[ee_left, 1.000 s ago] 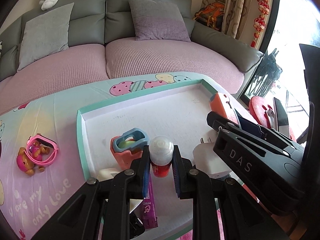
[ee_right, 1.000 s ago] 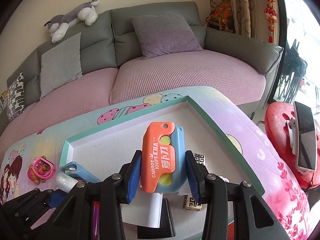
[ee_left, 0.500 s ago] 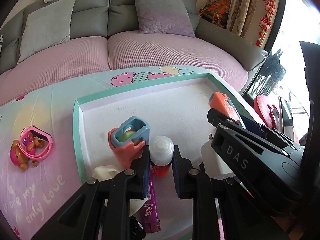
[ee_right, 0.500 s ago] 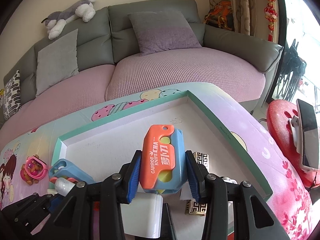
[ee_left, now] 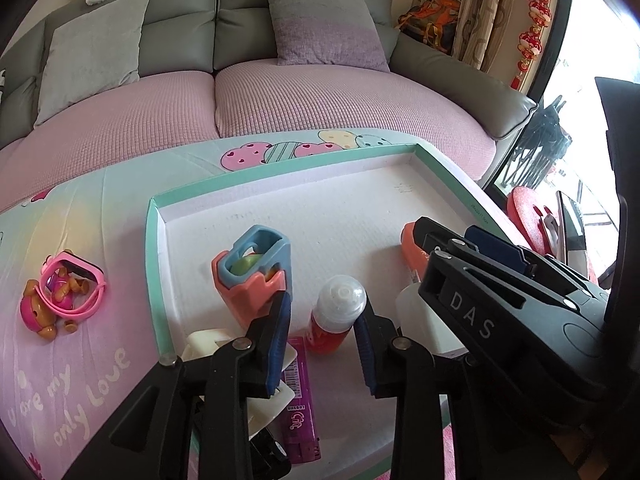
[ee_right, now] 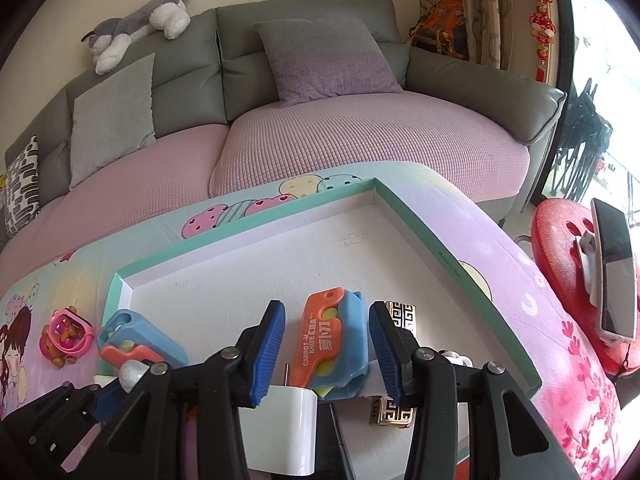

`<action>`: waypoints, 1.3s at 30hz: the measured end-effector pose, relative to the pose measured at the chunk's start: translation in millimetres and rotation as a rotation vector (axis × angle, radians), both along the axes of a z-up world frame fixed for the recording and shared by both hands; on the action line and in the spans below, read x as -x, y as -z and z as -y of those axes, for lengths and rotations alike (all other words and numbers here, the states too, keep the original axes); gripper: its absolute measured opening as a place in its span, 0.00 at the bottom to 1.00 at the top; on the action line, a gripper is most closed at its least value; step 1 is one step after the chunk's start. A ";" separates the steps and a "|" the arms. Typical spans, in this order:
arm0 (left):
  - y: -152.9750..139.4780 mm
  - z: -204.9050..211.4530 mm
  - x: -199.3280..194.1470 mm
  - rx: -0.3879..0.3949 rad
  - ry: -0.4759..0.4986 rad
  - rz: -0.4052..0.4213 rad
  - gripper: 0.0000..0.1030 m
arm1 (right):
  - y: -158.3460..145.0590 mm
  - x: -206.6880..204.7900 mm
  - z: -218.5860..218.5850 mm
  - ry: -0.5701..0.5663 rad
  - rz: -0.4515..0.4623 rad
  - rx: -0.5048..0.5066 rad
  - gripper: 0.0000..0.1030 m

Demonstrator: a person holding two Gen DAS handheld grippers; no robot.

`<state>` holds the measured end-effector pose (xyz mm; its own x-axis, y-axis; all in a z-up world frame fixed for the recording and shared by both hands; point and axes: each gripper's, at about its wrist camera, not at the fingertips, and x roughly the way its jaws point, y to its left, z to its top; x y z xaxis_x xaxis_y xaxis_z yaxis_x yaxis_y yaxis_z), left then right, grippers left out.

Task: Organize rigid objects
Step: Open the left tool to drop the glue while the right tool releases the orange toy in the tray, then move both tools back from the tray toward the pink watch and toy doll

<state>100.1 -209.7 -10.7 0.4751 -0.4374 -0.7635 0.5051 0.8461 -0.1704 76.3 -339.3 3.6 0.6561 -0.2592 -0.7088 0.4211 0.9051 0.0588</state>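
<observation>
Left wrist view. The left gripper (ee_left: 322,316) is seen with its jaws opening; the red bottle (ee_left: 334,318) with a clear cap stands between the blue pads (ee_left: 280,336), a gap showing on the left side, while on the right it cannot be told whether the pad is clear. The bottle stands upright on the floor of the white tray (ee_left: 320,216), whose rim is teal. Just beside it, to the left, a second orange-and-blue toy knife (ee_left: 252,276) is shown standing on end. A purple lighter (ee_left: 300,412) lies flat below the bottle, partly under the left finger. The right gripper (ee_left: 424,240) is seen from the side only, so its jaws are not readable here; a white plug (ee_left: 416,320) is partly hidden behind it. A pink toy (ee_left: 60,292) lies on the printed tablecloth (ee_left: 72,380), outside the tray.

Right wrist view. The right gripper (ee_right: 326,332) is shown with its jaws opening; the carrot knife (ee_right: 332,344), orange over blue, lies between the pads with a gap on each side and rests in the tray (ee_right: 420,224) on the plug (ee_right: 288,428). Two patterned blocks (ee_right: 400,314), not visible in the other view, are shown just right of the knife. A phone (ee_right: 612,272) rests on a red stool (ee_right: 560,248) beyond the table. A sofa (ee_right: 320,140) fills the background.
</observation>
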 end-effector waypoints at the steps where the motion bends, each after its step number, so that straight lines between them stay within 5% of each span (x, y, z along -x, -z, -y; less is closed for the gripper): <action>1: -0.7 -0.7 0.2 0.001 0.000 0.001 0.37 | -1.0 0.2 -0.2 0.000 0.001 0.001 0.54; 6: -8.8 -5.9 1.3 0.009 -0.007 0.012 0.49 | -9.9 4.1 -1.3 0.006 0.015 0.003 0.55; 26: -53.4 -61.8 0.7 0.068 -0.120 0.085 0.51 | -32.4 13.4 -8.6 0.006 0.030 0.002 0.55; 29: -51.9 -80.3 -6.1 0.059 -0.186 0.083 0.65 | -32.8 11.3 -14.4 -0.010 0.027 0.005 0.55; 33: -47.9 -103.9 -14.0 0.048 -0.273 0.080 0.68 | -31.4 6.1 -25.1 -0.040 0.015 0.006 0.55; 35: -45.1 -113.8 -17.4 0.038 -0.314 0.079 0.77 | -30.3 2.8 -31.4 -0.059 0.007 0.005 0.55; 39: -40.0 -130.3 -21.6 0.002 -0.396 0.085 0.88 | -30.3 -2.0 -45.5 -0.096 0.004 0.009 0.65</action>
